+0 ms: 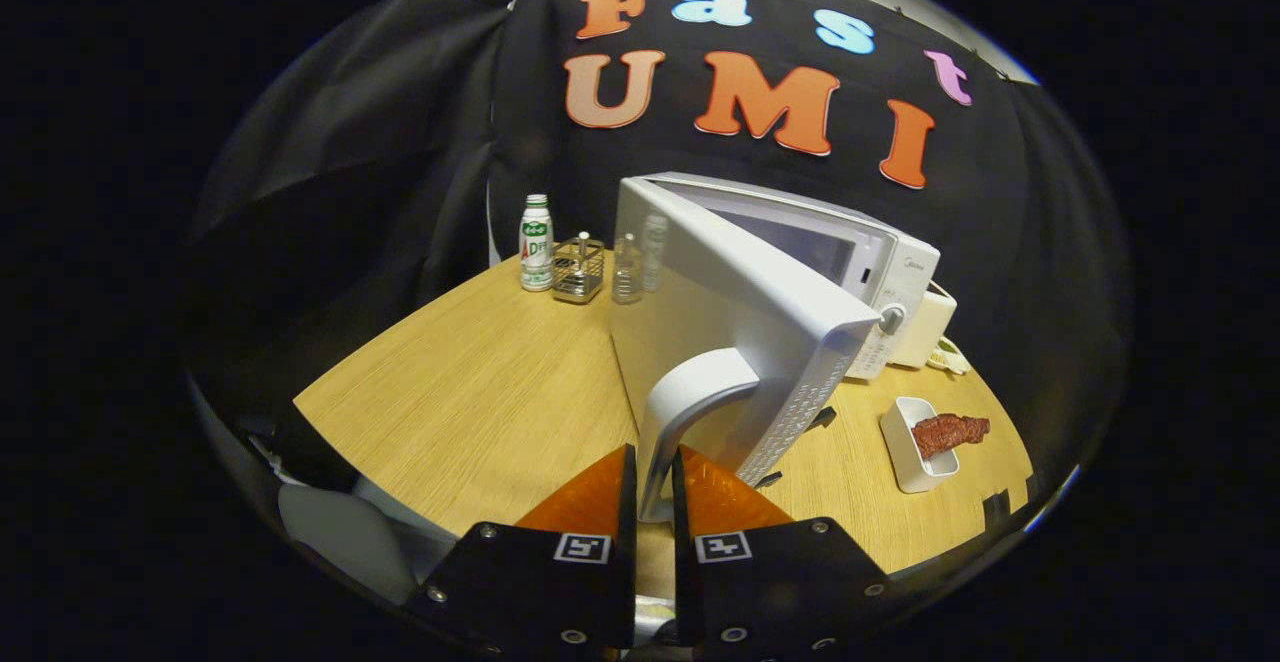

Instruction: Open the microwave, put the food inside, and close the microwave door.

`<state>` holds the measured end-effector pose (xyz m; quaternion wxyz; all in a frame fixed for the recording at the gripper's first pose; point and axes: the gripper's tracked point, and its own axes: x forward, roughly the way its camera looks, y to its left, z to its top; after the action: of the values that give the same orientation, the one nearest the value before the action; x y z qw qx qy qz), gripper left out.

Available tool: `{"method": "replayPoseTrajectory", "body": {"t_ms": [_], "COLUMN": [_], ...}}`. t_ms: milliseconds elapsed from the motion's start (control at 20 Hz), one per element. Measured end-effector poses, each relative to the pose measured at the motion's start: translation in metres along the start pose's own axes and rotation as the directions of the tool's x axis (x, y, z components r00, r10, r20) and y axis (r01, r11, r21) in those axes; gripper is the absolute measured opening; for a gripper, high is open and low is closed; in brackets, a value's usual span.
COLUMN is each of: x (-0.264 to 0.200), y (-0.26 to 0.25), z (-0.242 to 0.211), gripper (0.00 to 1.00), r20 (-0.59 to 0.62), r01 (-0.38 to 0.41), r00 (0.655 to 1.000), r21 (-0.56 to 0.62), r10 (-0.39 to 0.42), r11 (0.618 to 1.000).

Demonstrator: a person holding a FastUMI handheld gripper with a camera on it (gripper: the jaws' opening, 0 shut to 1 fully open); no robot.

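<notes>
The fingers (652, 487) are sitting nearest the camera, drawn close together and clamping the lower end of the door handle (690, 407), one on each side of it; the handle is running upright, its long axis rising away from the fingers toward the door's free edge; the door (730, 312) is standing well open, hinged on its far left side and swinging out over the worktop (470, 392); the microwave (880, 262) is sitting beyond and to the right of the door, its cavity showing behind the door's top edge; the food (950, 432), a dark reddish piece, is lying in a white dish (905, 452) on the worktop, off to the right of the fingers and in front of the microwave; judging by this, the opening step is nearly done, and the next reach is going to be rightward to the dish; a bottle (537, 242) and a small wire rack (579, 270) are standing at the far left, well apart from the work.
</notes>
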<state>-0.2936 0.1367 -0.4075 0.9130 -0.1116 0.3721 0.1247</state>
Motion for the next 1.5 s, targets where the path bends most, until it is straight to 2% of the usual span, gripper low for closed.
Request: {"method": "replayPoseTrajectory", "body": {"t_ms": [200, 350, 500, 700, 900, 1100, 1250, 1450, 1500], "x": [-0.017, -0.038, -0.055, -0.060, -0.050, -0.025, -0.008, 0.012, 0.016], "y": [0.049, 0.076, 0.064, 0.030, -0.038, -0.129, -0.199, -0.285, -0.302], "z": [0.007, 0.012, 0.012, 0.014, 0.017, 0.000, -0.014, -0.030, -0.030], "gripper": [0.16, 0.16, 0.16, 0.17, 0.22, 0.36, 0.56, 0.75, 0.77], "r20": [-0.004, 0.001, 0.000, -0.013, 0.002, -0.057, -0.111, -0.168, -0.173], "r01": [-0.113, -0.217, -0.215, -0.200, -0.128, -0.060, -0.023, 0.031, 0.036], "r00": [0.993, 0.975, 0.976, 0.980, 0.992, 0.997, 0.993, 0.986, 0.985], "r21": [-0.119, -0.160, -0.172, -0.093, -0.029, 0.006, 0.053, 0.118, 0.129], "r10": [0.114, 0.220, 0.219, 0.199, 0.128, 0.061, 0.029, -0.010, -0.014], "r11": [0.986, 0.963, 0.961, 0.975, 0.991, 0.998, 0.998, 0.993, 0.991]}}
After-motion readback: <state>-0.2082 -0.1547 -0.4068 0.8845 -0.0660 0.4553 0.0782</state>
